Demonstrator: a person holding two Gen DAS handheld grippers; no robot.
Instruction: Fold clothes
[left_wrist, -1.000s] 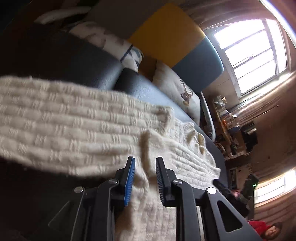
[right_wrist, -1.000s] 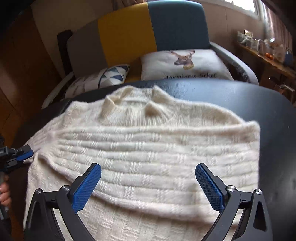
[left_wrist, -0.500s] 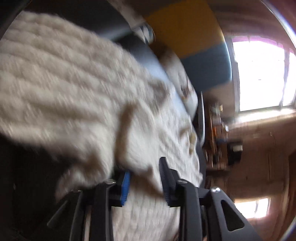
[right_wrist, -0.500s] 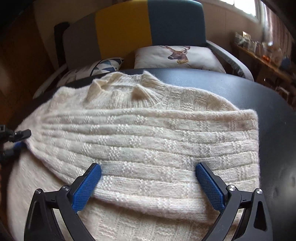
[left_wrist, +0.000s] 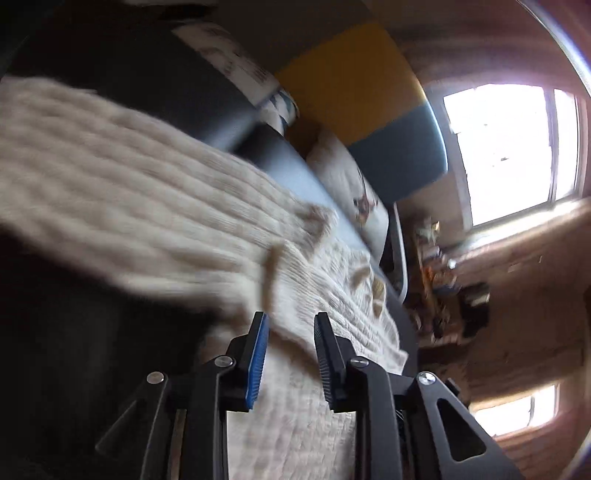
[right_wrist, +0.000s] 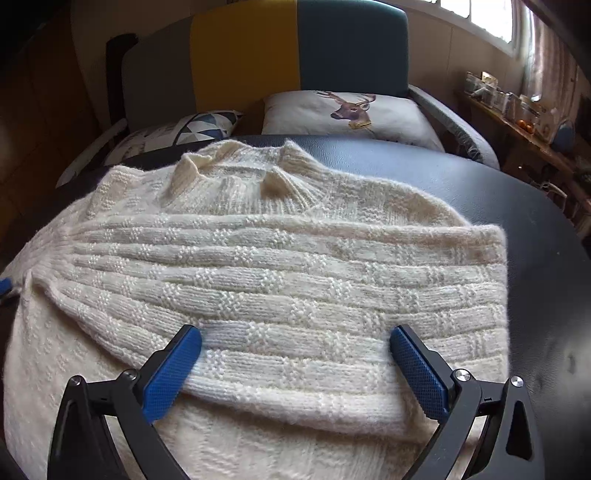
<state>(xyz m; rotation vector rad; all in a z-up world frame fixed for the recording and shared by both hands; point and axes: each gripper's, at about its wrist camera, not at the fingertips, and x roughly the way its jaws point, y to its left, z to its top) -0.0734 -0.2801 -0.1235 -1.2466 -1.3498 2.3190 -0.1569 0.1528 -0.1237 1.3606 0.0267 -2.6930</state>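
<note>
A cream knit sweater (right_wrist: 295, 258) lies front up on a black padded table (right_wrist: 535, 240), collar toward the sofa. One sleeve is folded flat across its chest. My right gripper (right_wrist: 295, 334) hovers open and wide just over the lower edge of that sleeve, with nothing between its fingers. In the left wrist view the sweater (left_wrist: 147, 206) is blurred. My left gripper (left_wrist: 290, 332) stands at its left shoulder edge, narrow, with a fold of knit between the pads. A blue tip of the left gripper (right_wrist: 3, 286) shows at the frame's left edge.
Behind the table stands a grey, yellow and teal sofa (right_wrist: 243, 55) with a deer cushion (right_wrist: 351, 114) and a triangle-pattern cushion (right_wrist: 199, 125). A shelf with jars (right_wrist: 517, 107) runs along the right wall under a window (left_wrist: 509, 147). Bare black tabletop lies right of the sweater.
The left gripper swung sharply at the sweater's left edge, tugging the knit, and its view is still blurred. The right gripper moved slightly forward and lower over the folded sleeve, staying open.
</note>
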